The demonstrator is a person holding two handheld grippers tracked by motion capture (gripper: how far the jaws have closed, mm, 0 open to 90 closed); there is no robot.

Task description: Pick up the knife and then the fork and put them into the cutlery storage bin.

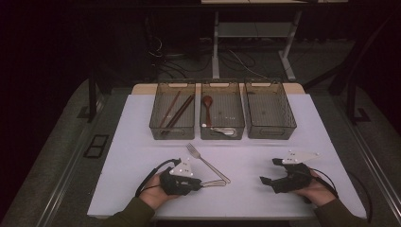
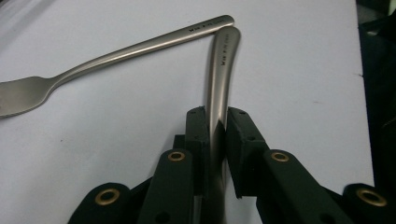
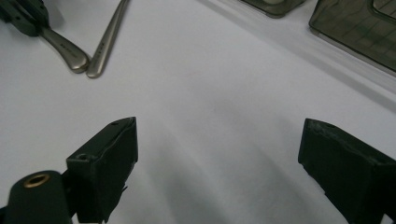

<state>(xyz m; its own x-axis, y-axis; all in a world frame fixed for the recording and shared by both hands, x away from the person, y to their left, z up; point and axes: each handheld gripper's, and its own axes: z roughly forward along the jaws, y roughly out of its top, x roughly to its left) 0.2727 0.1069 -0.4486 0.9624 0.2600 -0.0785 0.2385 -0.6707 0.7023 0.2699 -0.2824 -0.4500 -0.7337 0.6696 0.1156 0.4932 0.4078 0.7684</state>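
Observation:
On the white table (image 1: 137,165) a metal fork (image 1: 206,163) lies with its tines pointing away from me. My left gripper (image 1: 201,183) is shut on the handle of a second metal utensil (image 1: 215,183), held low over the table. In the left gripper view the pads (image 2: 198,135) press on both sides of that handle (image 2: 222,79), whose end almost touches the end of the fork's handle (image 2: 116,53). The utensil's head is hidden behind the jaws. My right gripper (image 1: 268,171) rests at the front right, open, with bare table between its jaws (image 3: 219,144).
Three dark mesh bins stand in a row at the back. The left bin (image 1: 172,133) holds chopsticks (image 1: 176,112). The middle bin (image 1: 222,137) holds a wooden spoon (image 1: 207,105) and a pale spoon. The right bin (image 1: 270,134) looks empty.

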